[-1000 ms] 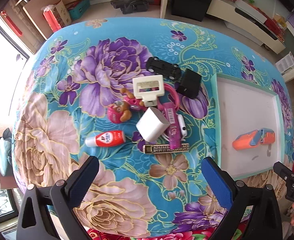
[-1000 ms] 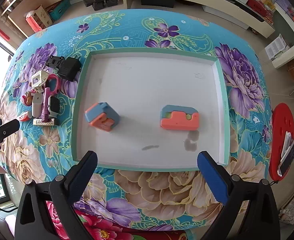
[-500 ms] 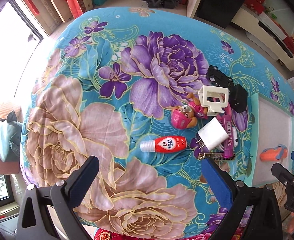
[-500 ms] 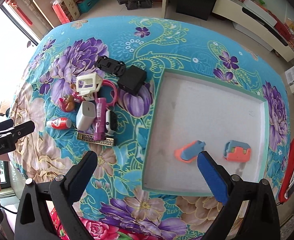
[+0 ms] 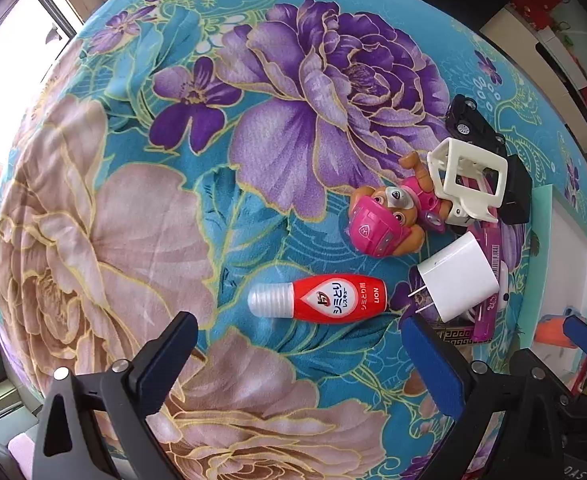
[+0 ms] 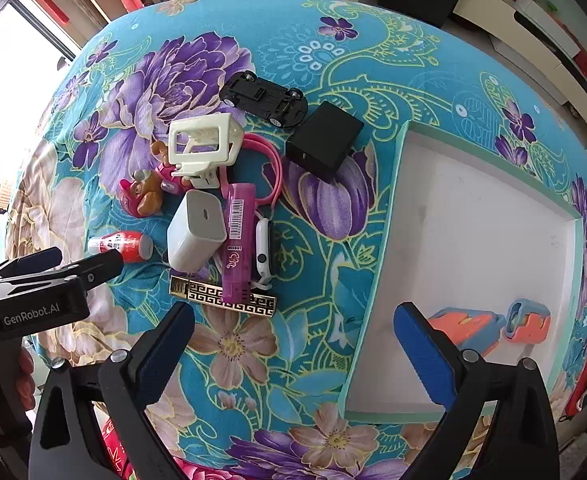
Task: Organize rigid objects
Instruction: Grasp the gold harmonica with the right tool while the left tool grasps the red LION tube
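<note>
Left gripper (image 5: 297, 354): hovering with jaws spread wide just short of the red plastic tube with a frosted cap (image 5: 320, 298), gripping nothing.
Right gripper (image 6: 293, 338): hanging spread and empty near the pile.
Tube: lying on the floral cloth (image 5: 141, 216), just beside the white cube charger (image 5: 458, 281).
White tray (image 6: 469, 216): sitting beyond the charger, holding two orange-and-blue blocks (image 6: 489, 326).

Left of bottle (image 5: 325, 298): bare cloth (image 5: 133, 220), wide open
Right of bottle: charger (image 5: 459, 282), dog toy (image 5: 385, 220) crowd close
Tray (image 6: 465, 248): mostly bare, two orange pieces (image 6: 489, 326) near corner
</note>
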Demonstrator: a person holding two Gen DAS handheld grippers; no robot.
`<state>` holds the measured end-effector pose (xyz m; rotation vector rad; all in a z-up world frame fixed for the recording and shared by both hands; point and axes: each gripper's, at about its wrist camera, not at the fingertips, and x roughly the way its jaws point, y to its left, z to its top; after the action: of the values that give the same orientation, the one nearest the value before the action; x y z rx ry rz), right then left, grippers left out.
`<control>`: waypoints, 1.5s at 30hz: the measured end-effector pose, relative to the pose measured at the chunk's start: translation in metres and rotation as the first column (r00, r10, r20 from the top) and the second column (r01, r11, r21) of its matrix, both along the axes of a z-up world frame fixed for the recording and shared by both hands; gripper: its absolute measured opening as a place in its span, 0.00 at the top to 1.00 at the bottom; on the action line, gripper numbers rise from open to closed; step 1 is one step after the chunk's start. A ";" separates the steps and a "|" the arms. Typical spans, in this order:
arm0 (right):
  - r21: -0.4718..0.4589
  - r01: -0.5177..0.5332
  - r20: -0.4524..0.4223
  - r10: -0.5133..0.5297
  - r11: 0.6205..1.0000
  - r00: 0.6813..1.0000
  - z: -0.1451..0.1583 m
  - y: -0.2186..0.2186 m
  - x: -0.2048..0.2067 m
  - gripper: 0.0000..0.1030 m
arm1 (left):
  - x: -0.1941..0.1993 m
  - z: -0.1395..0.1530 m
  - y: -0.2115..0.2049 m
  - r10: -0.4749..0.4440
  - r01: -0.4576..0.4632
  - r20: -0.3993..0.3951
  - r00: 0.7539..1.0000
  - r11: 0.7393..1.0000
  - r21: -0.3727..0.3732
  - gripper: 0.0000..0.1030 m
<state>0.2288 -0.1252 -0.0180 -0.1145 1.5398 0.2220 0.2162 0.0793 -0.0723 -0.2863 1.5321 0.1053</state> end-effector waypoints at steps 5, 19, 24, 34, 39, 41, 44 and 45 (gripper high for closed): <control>-0.008 -0.002 -0.014 0.002 1.000 1.000 -0.009 -0.003 0.005 0.03 | 0.005 -0.010 -0.005 0.027 -0.027 -0.015 1.000 1.000 -0.002 0.00; -0.007 0.010 -0.032 -0.010 1.000 0.999 -0.020 -0.017 0.011 0.03 | 0.008 -0.025 -0.003 0.096 -0.097 -0.037 0.995 0.995 -0.021 0.14; -0.005 0.007 -0.033 -0.007 1.000 0.999 -0.019 -0.015 0.009 0.03 | 0.005 -0.024 0.000 0.091 -0.092 -0.032 0.995 0.995 -0.029 0.22; 0.019 0.012 -0.036 -0.011 1.000 0.999 -0.016 -0.004 0.002 0.03 | -0.002 -0.008 0.015 0.094 -0.094 -0.014 0.995 0.996 -0.005 0.22; 0.047 0.020 -0.050 -0.018 0.999 0.999 -0.019 0.012 -0.004 0.03 | -0.004 -0.001 0.030 0.096 -0.096 -0.004 0.995 0.995 0.010 0.22; 0.051 0.018 -0.052 -0.015 0.999 0.999 -0.022 0.022 -0.007 0.03 | -0.006 0.001 0.035 0.100 -0.100 -0.003 0.995 0.995 0.014 0.22; 0.061 0.019 -0.065 -0.015 0.998 0.998 -0.026 0.034 -0.010 0.03 | -0.008 0.002 0.043 0.102 -0.102 0.000 0.995 0.995 0.018 0.22; 0.061 0.018 -0.066 -0.014 0.998 0.998 -0.027 0.037 -0.011 0.03 | -0.008 0.002 0.046 0.103 -0.103 0.000 0.995 0.995 0.019 0.22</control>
<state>0.2183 -0.0877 -0.0449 -0.0463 1.5967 0.2623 0.2081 0.1253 -0.0704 -0.3502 1.5168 0.2014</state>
